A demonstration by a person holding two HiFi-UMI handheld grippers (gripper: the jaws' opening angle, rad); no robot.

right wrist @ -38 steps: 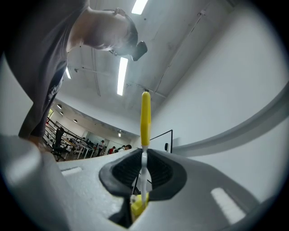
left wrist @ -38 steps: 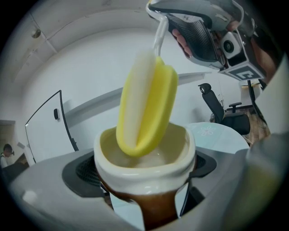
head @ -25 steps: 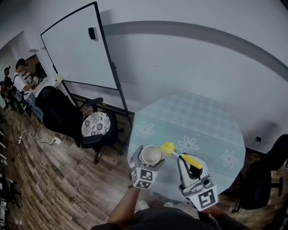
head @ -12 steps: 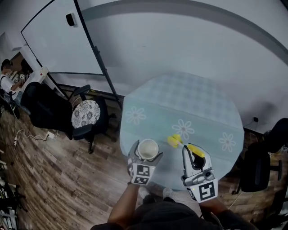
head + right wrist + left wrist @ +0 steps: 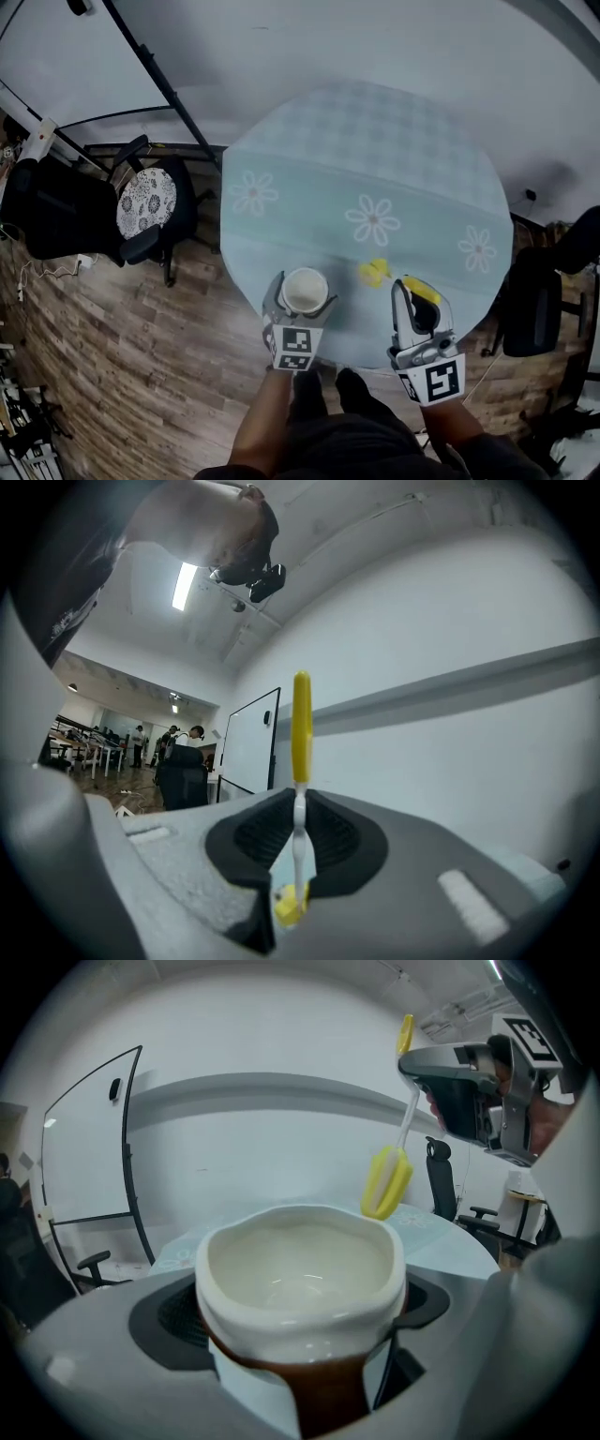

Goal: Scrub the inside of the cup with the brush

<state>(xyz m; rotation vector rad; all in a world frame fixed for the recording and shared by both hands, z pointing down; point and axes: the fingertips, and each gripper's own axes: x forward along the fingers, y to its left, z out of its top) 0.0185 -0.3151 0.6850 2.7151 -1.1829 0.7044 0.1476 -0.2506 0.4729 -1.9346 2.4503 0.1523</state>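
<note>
My left gripper [image 5: 302, 302] is shut on a cup [image 5: 305, 290], white inside with a brown lower body, held upright over the near edge of the round table [image 5: 394, 159]. In the left gripper view the cup [image 5: 298, 1283] fills the middle between the jaws and looks empty. My right gripper [image 5: 419, 305] is shut on the thin white stem of a brush with a yellow handle [image 5: 422, 291]; its yellow head [image 5: 374, 272] points toward the cup, about a hand's width to the right of it. The brush head [image 5: 386, 1182] hangs just above and behind the cup's rim. The stem [image 5: 299, 850] runs up between the right jaws.
A pale blue cloth with white daisies [image 5: 372, 218] covers the table. A swivel chair with a patterned seat [image 5: 141, 202] stands at the left, a dark chair [image 5: 530, 300] at the right. A whiteboard's leg [image 5: 159, 75] crosses the upper left. People [image 5: 141, 738] stand far off.
The head view has tipped downward, so table and chair sit higher in frame. The brush head has drawn a little away to the right of the cup. Both grips are unchanged.
</note>
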